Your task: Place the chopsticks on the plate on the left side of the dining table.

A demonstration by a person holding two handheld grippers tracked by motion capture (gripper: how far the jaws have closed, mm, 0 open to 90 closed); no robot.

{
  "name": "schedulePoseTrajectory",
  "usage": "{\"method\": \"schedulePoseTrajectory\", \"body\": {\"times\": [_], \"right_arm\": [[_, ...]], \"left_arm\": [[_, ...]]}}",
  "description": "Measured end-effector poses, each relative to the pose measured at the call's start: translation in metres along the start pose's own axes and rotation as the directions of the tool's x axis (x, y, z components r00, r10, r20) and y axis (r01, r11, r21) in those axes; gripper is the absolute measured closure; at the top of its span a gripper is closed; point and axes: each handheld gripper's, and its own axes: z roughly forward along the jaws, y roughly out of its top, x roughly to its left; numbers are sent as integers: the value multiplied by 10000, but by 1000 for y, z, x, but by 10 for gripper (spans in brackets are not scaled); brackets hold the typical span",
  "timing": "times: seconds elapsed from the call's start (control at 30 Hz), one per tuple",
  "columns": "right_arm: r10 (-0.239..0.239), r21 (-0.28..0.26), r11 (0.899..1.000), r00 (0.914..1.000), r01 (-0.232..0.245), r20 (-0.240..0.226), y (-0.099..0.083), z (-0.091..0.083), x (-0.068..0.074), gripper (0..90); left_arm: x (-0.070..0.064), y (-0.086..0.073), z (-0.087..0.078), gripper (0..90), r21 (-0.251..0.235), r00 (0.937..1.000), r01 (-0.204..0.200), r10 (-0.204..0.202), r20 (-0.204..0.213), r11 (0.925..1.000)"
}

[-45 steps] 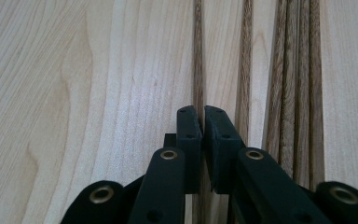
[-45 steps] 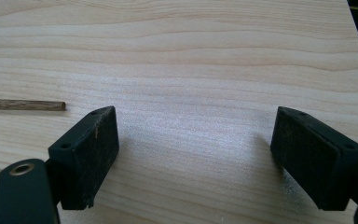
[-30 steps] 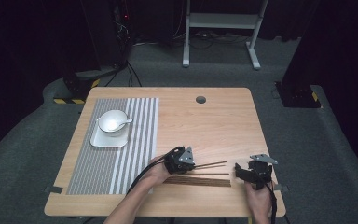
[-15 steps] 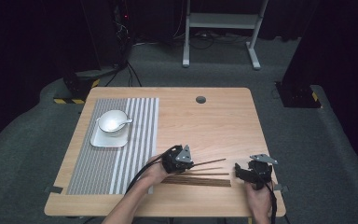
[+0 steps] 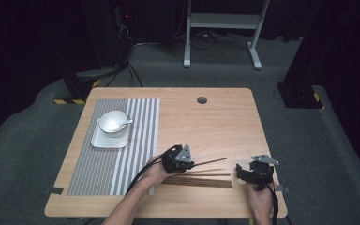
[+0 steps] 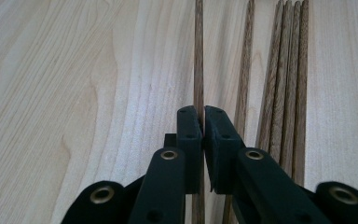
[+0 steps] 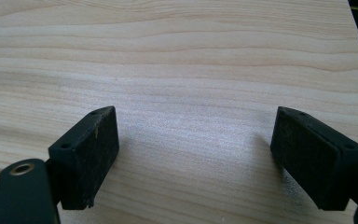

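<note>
Lifting one chopstick [image 6: 198, 56] clamped in the left gripper [image 6: 203, 120], clear of the remaining chopsticks [image 5: 201, 180]; placing it remains, right gripper [image 7: 196, 154] waiting, jaws apart

The wooden table [image 5: 215, 122] bears a striped placemat [image 5: 98, 168] and chopsticks [image 5: 201, 181].

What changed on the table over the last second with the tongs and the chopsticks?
The left tongs, shut on one chopstick, swung its far end away from the chopstick pile. The open right tongs, bowl and placemat stayed put.
</note>
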Motion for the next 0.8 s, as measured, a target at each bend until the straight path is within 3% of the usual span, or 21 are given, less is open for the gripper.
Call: {"method": "schedulePoseTrajectory", "body": {"times": [0.8], "right_arm": [[-20, -9, 10000, 10000, 20, -9, 0, 0, 0, 147]], "left_arm": [[3, 1, -14, 848, -246, 9997, 134, -139, -197, 9996]]}}
